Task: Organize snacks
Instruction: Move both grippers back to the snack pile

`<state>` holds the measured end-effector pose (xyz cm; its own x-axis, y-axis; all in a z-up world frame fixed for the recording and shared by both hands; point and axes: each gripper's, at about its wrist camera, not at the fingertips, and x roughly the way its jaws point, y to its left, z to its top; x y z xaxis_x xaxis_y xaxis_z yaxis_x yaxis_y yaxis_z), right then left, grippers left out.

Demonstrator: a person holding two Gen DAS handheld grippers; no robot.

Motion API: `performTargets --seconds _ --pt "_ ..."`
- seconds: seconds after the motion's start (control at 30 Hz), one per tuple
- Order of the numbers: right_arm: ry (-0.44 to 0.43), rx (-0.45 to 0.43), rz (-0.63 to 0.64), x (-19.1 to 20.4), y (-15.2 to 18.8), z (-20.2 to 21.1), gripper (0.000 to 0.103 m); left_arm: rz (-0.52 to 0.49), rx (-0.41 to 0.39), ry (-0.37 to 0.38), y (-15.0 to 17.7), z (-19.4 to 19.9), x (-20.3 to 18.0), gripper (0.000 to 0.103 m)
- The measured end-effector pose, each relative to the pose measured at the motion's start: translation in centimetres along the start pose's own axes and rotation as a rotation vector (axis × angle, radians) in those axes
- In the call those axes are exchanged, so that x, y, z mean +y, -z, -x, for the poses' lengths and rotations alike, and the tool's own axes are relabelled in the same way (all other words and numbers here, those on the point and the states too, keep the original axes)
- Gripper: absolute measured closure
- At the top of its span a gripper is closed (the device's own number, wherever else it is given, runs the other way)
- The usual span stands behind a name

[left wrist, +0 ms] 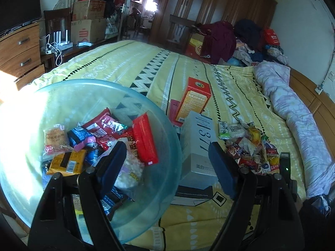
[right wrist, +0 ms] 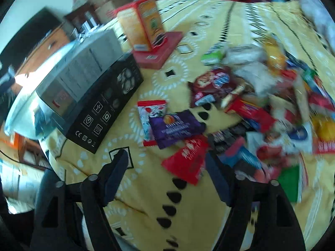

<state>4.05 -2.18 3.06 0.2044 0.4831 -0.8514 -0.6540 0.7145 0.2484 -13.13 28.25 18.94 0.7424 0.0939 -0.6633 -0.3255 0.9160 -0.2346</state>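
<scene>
Here the left gripper (left wrist: 167, 163) is hanging over the near edge of a translucent bowl (left wrist: 165, 190), with its two fingers spread wide and nothing between them. One finger (left wrist: 113, 163) is sitting above the packets inside the bowl, the other is standing outside it, in front of a grey box (left wrist: 197, 144). The bowl is resting on the yellow patterned bedcover (left wrist: 129, 62) and is holding many snack packets: a red packet (left wrist: 145, 139) leaning against the far wall, an orange packet (left wrist: 67, 163) and a biscuit packet (left wrist: 55, 140) on the left side.

The right gripper (right wrist: 167, 173) is also standing wide open and is holding nothing. It is hovering just above the bedcover, at the near edge of a loose snack pile (right wrist: 261, 104) that is spreading to the right. A red sachet (right wrist: 186, 161) is lying just beside its right finger, and a purple packet (right wrist: 175, 127) is lying on a white and red packet (right wrist: 150, 113) a little further. This view is blurred, so small print is not readable. To the left, a black box (right wrist: 108, 106) is lying under the grey box, and an orange carton (right wrist: 142, 23) is standing on a flat red box (right wrist: 163, 50) behind.
</scene>
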Motion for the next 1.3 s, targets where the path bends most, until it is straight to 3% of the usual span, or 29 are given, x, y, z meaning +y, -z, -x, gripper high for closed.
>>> performTargets --seconds 0.17,0.33,0.4,0.57,0.6,0.63,0.67,0.77,0.9,0.97,1.13,1.3 --pt "-0.011 0.022 0.028 -1.8 -2.6 -2.5 0.016 -0.027 0.044 0.010 1.0 -0.7 -1.6 0.022" --pt "-0.090 0.100 0.026 -4.1 -3.4 -5.1 0.016 -0.049 0.082 0.031 1.5 -1.8 -3.5 0.022" --pt "-0.126 0.120 0.044 -3.9 -2.9 -5.8 0.023 -0.055 0.096 0.048 1.7 -2.2 -4.3 0.022" --pt "-0.124 0.045 0.089 -2.3 -1.7 -4.0 0.025 -0.059 0.111 0.055 2.0 -2.7 -5.3 0.022" --pt "-0.116 0.026 0.096 -2.0 -1.4 -3.4 0.029 -0.060 0.112 0.056 2.1 -2.6 -5.5 0.022" --pt "-0.121 0.017 0.097 -1.9 -1.2 -2.8 0.057 -0.064 0.111 0.057 2.2 -2.5 -5.6 0.022" --pt "-0.112 -0.011 0.087 -1.8 -1.0 -1.8 0.058 -0.069 0.111 0.056 2.1 -2.6 -5.8 0.022" --pt "-0.126 -0.068 0.039 -2.1 -0.3 0.6 0.058 -0.082 0.123 0.075 2.6 -2.7 -6.8 0.021" --pt "-0.131 -0.069 -0.041 -3.1 1.1 1.9 0.054 -0.111 0.163 0.112 3.8 -3.4 -8.6 0.022" --pt "-0.157 -0.047 -0.120 -4.0 1.3 1.5 0.032 -0.094 0.186 0.120 4.4 -3.8 -8.9 0.022" --pt "-0.236 -0.004 -0.248 -4.6 -0.1 -0.4 0.024 -0.106 0.197 0.088 5.1 -4.0 -9.5 0.022" --pt "-0.184 0.050 -0.303 -5.0 -1.5 -3.8 0.023 -0.132 0.213 0.090 5.7 -4.4 -10.5 0.022"
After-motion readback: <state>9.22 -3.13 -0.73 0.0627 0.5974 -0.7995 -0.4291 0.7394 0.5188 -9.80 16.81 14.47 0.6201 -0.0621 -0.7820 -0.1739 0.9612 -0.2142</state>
